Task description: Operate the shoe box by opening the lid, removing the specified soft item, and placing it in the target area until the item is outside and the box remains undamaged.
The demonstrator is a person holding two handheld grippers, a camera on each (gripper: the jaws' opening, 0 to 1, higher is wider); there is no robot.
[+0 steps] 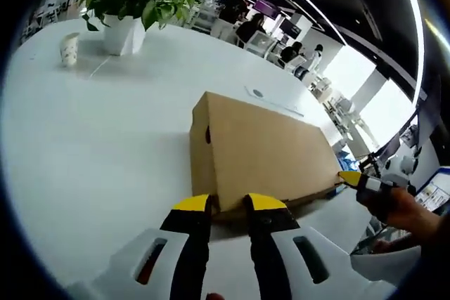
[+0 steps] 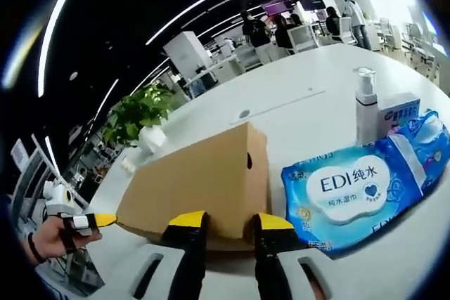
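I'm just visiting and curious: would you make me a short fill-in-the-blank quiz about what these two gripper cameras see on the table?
1. The cardboard shoe box has its lid ____.
2. Beside the box lies a blue pack of wet wipes; behind it stands a white ____ bottle.
3. A paper cup sits near a potted ____.
4. The left gripper has ____ jaw tips.

Missing words: closed; pump; plant; yellow

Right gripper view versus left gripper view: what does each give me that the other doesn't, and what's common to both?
Right gripper view alone: a blue wet-wipes pack lying beside the shoe box, with a pump bottle and a small blue-and-white box behind it. Left gripper view alone: a paper cup near the potted plant. Shared: the closed shoe box, the plant, the white table, and each gripper's open jaws at a box end.
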